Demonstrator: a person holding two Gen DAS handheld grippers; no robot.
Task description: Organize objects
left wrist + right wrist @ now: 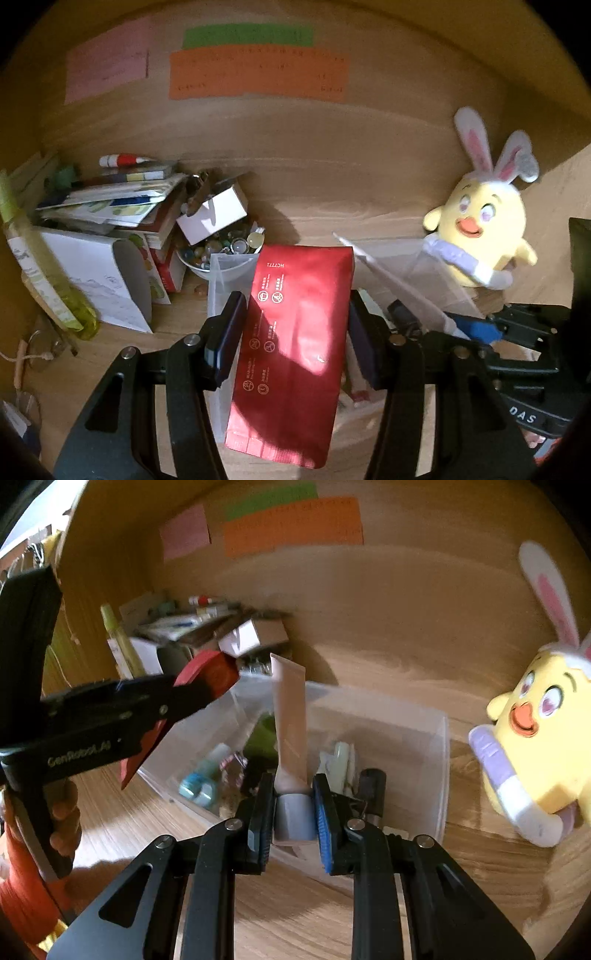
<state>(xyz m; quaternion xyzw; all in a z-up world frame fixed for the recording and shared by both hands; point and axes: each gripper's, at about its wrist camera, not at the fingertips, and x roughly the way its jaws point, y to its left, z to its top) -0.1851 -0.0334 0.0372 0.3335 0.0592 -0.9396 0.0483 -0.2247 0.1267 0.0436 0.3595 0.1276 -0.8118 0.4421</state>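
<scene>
While both claws are loaded, each load calls for a different grip. At the centre of the left wrist view, the left gripper (295,332) is clamped on a glossy red foil pouch (291,354), its pads pressing the pouch's two long edges about midway along. The pouch looks light and half flat, with a slick crinkly skin that dents where the jaws press; I judge it likely to slide or fold if pinched too near a corner, so the mid-body hold across the width seems the safe one. It hangs above a clear plastic storage bin (218,295) at lower centre.

Low in the centre of the right wrist view, the right gripper (293,805) is closed on the grey cap end of a beige squeeze tube (290,716), which stands upright with its crimped flat tail pointing to the upper middle. The cap is stiff and gives firm purchase; the soft body above would squash, so holding at the cap seems wise. It sits over the bin's near wall, with small bottles and clutter inside.

A yellow plush chick with rabbit ears (535,738) rests at right, just beside the bin.
</scene>
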